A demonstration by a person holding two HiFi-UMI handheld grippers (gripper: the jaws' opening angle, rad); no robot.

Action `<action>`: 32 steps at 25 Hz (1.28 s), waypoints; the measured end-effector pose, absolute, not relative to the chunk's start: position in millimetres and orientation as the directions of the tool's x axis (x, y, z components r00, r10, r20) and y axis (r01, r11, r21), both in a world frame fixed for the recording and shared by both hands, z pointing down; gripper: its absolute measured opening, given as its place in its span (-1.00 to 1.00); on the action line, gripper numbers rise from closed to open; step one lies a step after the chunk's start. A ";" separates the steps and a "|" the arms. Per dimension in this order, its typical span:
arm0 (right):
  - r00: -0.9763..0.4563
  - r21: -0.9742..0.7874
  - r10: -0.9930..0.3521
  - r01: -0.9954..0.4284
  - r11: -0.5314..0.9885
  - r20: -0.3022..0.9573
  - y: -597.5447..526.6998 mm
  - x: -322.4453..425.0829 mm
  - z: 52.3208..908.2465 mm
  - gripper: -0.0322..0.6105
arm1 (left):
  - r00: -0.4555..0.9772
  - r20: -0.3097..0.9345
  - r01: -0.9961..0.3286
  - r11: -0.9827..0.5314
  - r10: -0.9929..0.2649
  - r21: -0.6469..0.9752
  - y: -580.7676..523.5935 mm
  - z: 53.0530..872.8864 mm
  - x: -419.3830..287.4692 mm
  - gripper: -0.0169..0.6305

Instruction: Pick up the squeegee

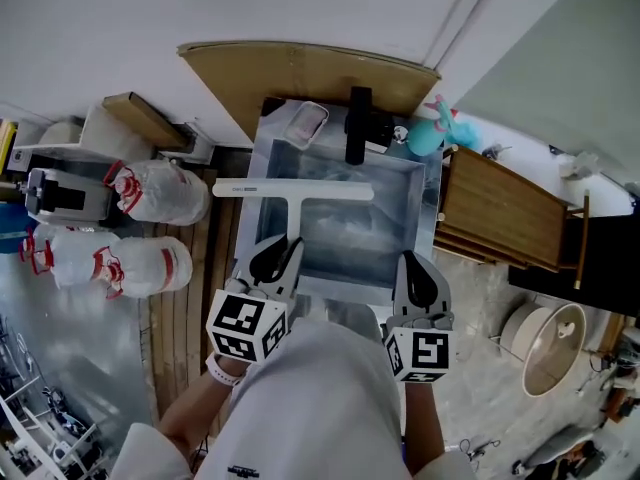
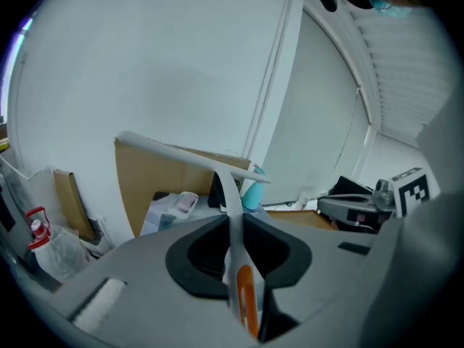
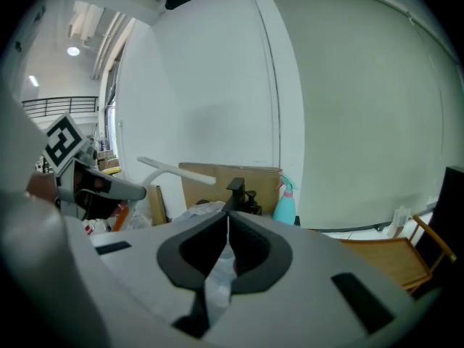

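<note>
Squeegee [image 1: 293,190] first, in the head view: its white blade lies crosswise over the upper part of the steel sink [image 1: 432,200], and its stem runs down the frame into the left tool [image 1: 278,253], which grips it. The right tool [image 1: 418,268] sits at the lower right of the sink, well apart from the squeegee and apparently carrying nothing. The danger I'd call from here is the wide blade sticking far out from a single narrow grip. A swing toward the top of the frame could clip the black faucet [image 1: 357,126] or the teal spray bottle [image 1: 428,136] beside it. What this view cannot show is how firm the grip is, since the tool's body covers the contact. The left gripper view settles that: the dark pads are pressed narrow onto the slim handle just above its orange insert [image 2: 246,303]. The blade [image 2: 181,154] shows tilted against the bare wall, touching nothing. With so little handle between the pads and all the weight out front, I'd judge the squeegee could twist or droop in the grip if the wrist rolls quickly. The right gripper view shows that tool's [image 3: 228,217] pads meeting at the tips. Pale crinkled material shows through the gap lower down, seemingly lying behind the pads and not pinched. At centre left of the frame the blade sits high and clear, a side-on angle that neither other view gives.
</note>
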State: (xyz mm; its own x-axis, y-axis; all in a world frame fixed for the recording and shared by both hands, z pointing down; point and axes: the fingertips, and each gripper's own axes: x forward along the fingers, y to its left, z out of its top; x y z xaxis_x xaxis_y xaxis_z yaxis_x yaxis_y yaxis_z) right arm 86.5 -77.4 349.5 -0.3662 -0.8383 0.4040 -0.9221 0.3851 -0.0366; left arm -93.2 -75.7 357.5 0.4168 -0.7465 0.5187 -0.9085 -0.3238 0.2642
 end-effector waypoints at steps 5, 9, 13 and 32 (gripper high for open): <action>-0.343 -0.007 -0.854 -0.929 0.370 0.390 -72.3 90.7 339.2 -0.88 | 0.394 0.470 -0.918 -0.310 -0.790 0.248 -65.9 328.0 -112.3 -0.77; -0.338 -0.006 -0.858 -0.931 0.364 0.387 -71.9 91.9 334.9 -0.88 | 0.383 0.459 -0.921 -0.288 -0.802 0.264 -62.8 323.1 -123.4 -0.77; -0.335 0.002 -0.860 -0.932 0.364 0.384 -69.8 91.2 330.7 -0.88 | 0.379 0.459 -0.922 -0.283 -0.804 0.264 -57.6 323.8 -128.6 -0.77; -0.333 0.014 -0.853 -0.929 0.369 0.401 -67.0 81.9 332.0 -0.88 | 0.379 0.483 -0.921 -0.272 -0.790 0.277 -47.6 339.8 -137.9 -0.77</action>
State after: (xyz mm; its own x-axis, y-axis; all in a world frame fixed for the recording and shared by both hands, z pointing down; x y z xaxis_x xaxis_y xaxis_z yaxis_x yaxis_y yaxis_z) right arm 81.9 -67.0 332.0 -0.3331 -0.8534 0.4009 -0.9292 0.3693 0.0142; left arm -137.9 -47.6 339.8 0.3786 -0.7896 0.4828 -0.9214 -0.2724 0.2770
